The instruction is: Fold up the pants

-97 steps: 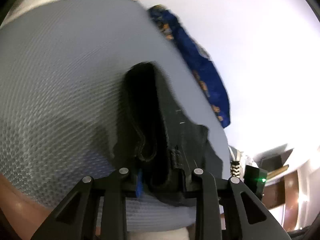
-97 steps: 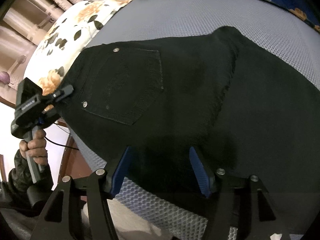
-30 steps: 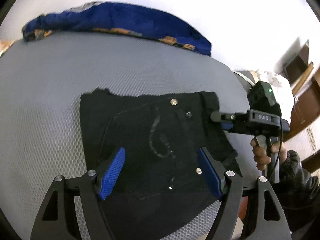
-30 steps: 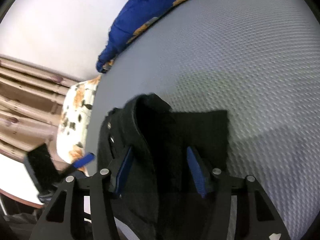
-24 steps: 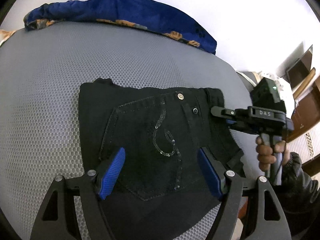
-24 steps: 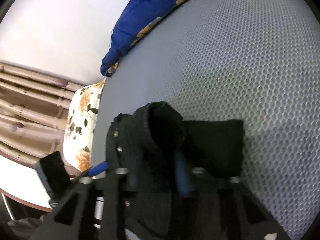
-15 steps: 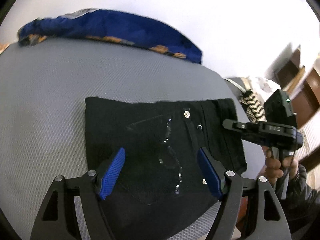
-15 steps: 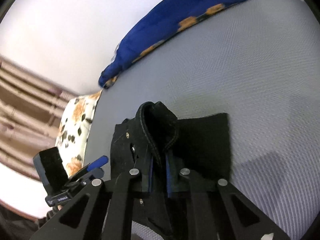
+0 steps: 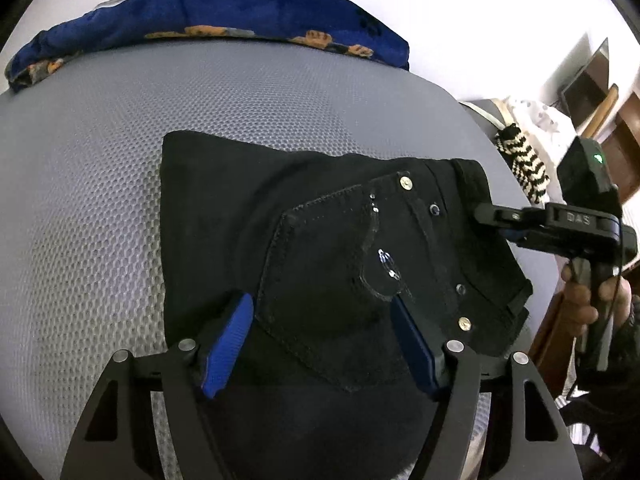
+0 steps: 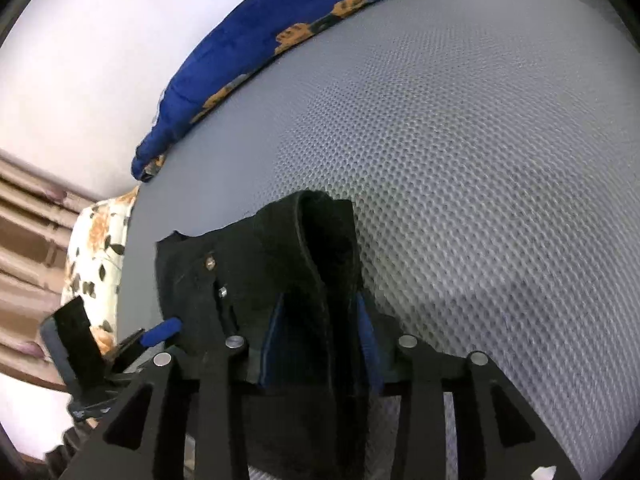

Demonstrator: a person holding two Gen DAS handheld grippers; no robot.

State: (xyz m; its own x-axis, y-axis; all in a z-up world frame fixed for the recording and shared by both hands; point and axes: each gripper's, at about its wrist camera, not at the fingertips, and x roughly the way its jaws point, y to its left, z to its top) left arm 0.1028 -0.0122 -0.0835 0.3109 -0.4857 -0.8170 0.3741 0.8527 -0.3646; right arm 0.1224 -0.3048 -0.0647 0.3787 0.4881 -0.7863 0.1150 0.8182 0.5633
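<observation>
The black pants (image 9: 320,248) lie folded into a compact rectangle on the grey mesh bed surface (image 9: 100,160), back pocket with studs facing up. My left gripper (image 9: 320,316) is open, its blue pads hovering over the near part of the pocket. My right gripper (image 10: 320,320) is shut on the pants' waistband edge (image 10: 320,240), which stands bunched between its fingers. In the left wrist view the right gripper (image 9: 492,216) sits at the pants' right edge, held by a hand.
A blue blanket with orange flowers (image 9: 208,12) lies along the far edge of the bed by the white wall. A floral pillow (image 10: 96,248) is at the left in the right wrist view. Striped fabric (image 9: 520,156) and wooden furniture stand at the right.
My right gripper closed on the waistband edge of the folded pants. My left gripper stayed open above the pocket and shifted slightly.
</observation>
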